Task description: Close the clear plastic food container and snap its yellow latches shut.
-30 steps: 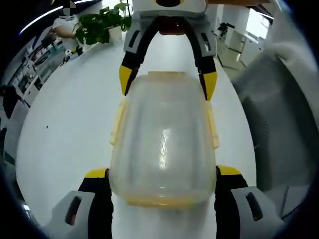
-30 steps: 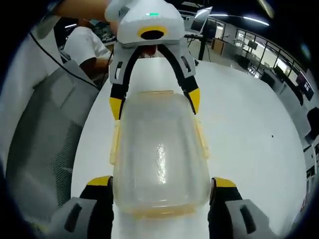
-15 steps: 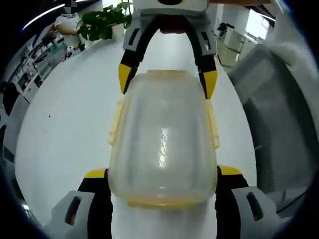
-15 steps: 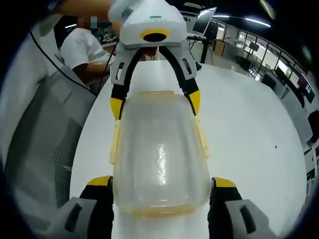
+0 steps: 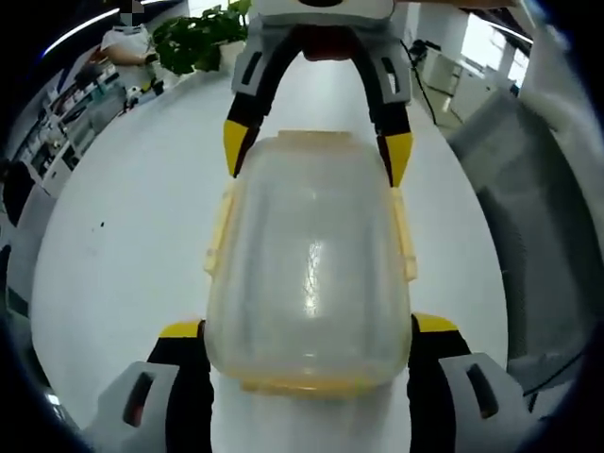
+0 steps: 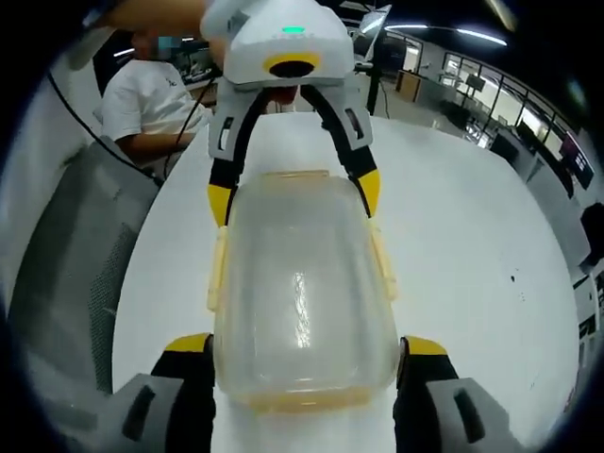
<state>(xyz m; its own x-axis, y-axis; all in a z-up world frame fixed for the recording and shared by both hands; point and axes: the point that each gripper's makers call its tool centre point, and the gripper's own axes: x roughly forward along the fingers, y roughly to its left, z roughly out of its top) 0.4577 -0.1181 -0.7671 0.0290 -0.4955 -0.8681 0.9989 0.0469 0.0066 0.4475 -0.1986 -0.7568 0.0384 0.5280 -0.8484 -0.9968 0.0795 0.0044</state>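
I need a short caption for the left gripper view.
Two grippers' yellow-tipped jaws flank opposite ends of a clear food container on a white table.

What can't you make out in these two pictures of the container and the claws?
- Left gripper view: whether the container's side latches are snapped; fisheye curve, too small.
- Right gripper view: the near latch sits at the frame's edge.
- Both views: whether either claw actually presses the container; contact hidden behind its walls.

Left gripper view and right gripper view: close, facing each other along opposite ends of the clear container (image 5: 310,264) (image 6: 298,288); shared: container, white table (image 5: 132,236) (image 6: 462,255), opposite gripper.
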